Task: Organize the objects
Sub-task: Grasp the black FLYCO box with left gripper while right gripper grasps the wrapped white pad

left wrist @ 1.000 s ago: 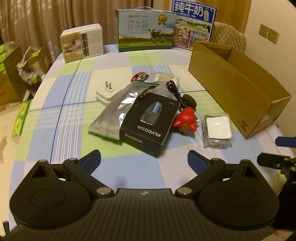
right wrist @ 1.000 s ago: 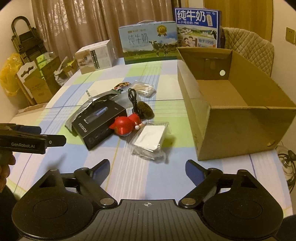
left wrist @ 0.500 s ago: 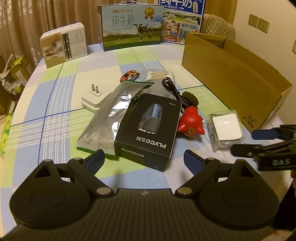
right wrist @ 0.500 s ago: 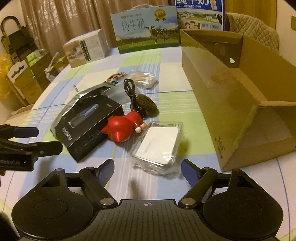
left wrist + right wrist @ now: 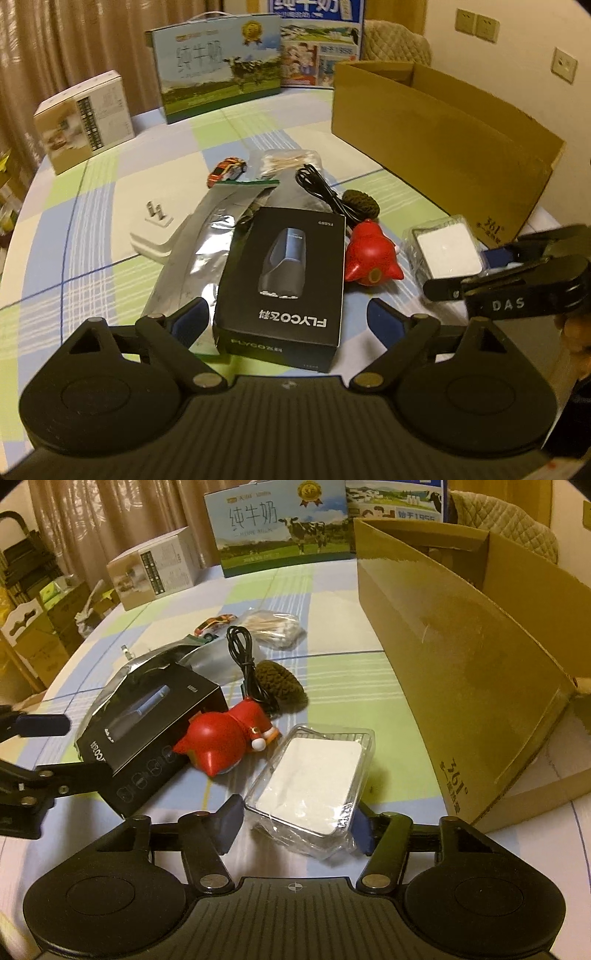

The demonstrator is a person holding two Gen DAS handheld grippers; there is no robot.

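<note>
1. Left gripper [image 5: 284, 319]: jaws open, straddling near end of black box [image 5: 284, 273]; no contact visible.
2. Right gripper [image 5: 295, 821]: jaws open, set on either side of near end of wrapped white pack [image 5: 314, 779]; contact with wrap cannot be told.
3. Target: carton [image 5: 461, 657] ahead and right of right jaws, open top, well apart from left jaws.
4. Beyond left jaws: foil pouch [image 5: 199, 243] partly under black box. Risk: pouch dragged along on lift.
5. Between both jaw sets: red toy [image 5: 221, 738] touching black box, just beside pack. Risk: toy knocked or rolled on either lift.
6. Cable [image 5: 245, 664] ahead of toy, running to brown knit piece [image 5: 282, 681]. Risk: snagging when toy shifts.
7. Loose wrap on pack. Risk: jaws pinch film only; pack slips or tilts.
8. Grippers near each other over counter [image 5: 110, 177]. Risk: collision during simultaneous lifts.
</note>
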